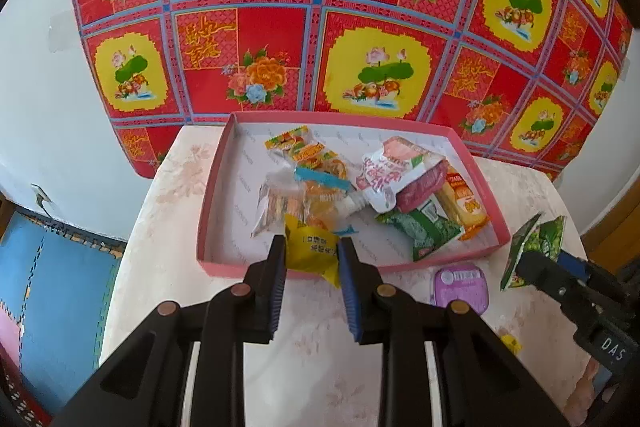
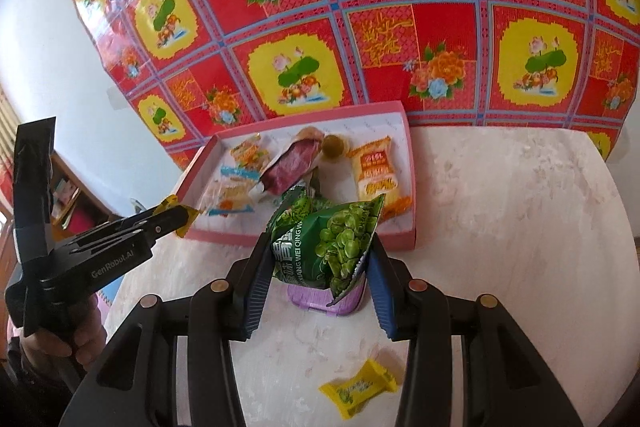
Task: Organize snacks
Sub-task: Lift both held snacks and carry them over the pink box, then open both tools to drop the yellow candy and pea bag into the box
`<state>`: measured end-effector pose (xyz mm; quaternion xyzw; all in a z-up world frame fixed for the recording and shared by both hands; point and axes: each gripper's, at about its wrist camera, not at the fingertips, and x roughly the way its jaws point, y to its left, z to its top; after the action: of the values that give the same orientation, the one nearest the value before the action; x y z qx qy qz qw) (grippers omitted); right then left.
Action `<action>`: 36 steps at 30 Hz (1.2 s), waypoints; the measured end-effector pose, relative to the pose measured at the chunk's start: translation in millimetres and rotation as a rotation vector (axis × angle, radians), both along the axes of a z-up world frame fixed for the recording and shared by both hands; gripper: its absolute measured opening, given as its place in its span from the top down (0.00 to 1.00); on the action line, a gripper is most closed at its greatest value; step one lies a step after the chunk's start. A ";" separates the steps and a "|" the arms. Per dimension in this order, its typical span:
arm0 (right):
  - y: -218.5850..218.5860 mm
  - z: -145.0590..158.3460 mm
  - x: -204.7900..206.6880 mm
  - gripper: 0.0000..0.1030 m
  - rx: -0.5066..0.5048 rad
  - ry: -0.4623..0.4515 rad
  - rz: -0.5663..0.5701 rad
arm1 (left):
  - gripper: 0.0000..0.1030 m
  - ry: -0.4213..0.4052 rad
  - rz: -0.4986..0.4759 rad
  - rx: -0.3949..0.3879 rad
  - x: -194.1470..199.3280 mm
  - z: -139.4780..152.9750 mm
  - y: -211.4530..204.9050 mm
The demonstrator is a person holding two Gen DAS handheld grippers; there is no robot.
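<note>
Holding a snack in each hand-held gripper, both off the surface (image 2: 500, 207); my left hand-held gripper (image 1: 312, 251) is clenched on a yellow candy packet (image 1: 310, 247), which hangs over the near rim of the pink tray (image 1: 476, 163), centre of the left wrist view; my right hand-held gripper (image 2: 320, 247) is grasping a green pea packet (image 2: 332, 243), pinched at its lower part, its long axis standing upright with the top leaning toward the tray; tray lies straight ahead of both, upper centre of each frame, already carrying several packets; left one looks nearer, candy practically over the tray edge, so I judge it drops first; right one sits over a purple tub (image 2: 344, 301) just short of the tray's near wall, lower centre of the right wrist view; both pitched downward toward the tray, left steeper; a second yellow candy (image 2: 360, 387) lies loose on the surface at the bottom of the right view, not yet collected; next move probably needs only a short push forward before letting go.
</note>
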<state>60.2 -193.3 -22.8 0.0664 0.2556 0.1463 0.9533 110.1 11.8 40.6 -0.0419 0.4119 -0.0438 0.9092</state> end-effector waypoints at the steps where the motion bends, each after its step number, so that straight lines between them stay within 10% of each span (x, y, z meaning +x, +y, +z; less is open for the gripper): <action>1: 0.0 0.7 2.1 0.56 0.000 -0.001 -0.003 | 0.74 -0.003 -0.002 0.001 2.2 -0.4 -0.9; 36: 12.8 -6.1 95.9 0.56 0.023 0.054 -0.037 | 0.74 0.063 -0.021 0.024 66.0 -55.2 -16.1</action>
<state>156.2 -180.5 -28.9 0.0859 0.2781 0.1299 0.9478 176.1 -4.3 -14.6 -0.0279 0.4412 -0.0470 0.8957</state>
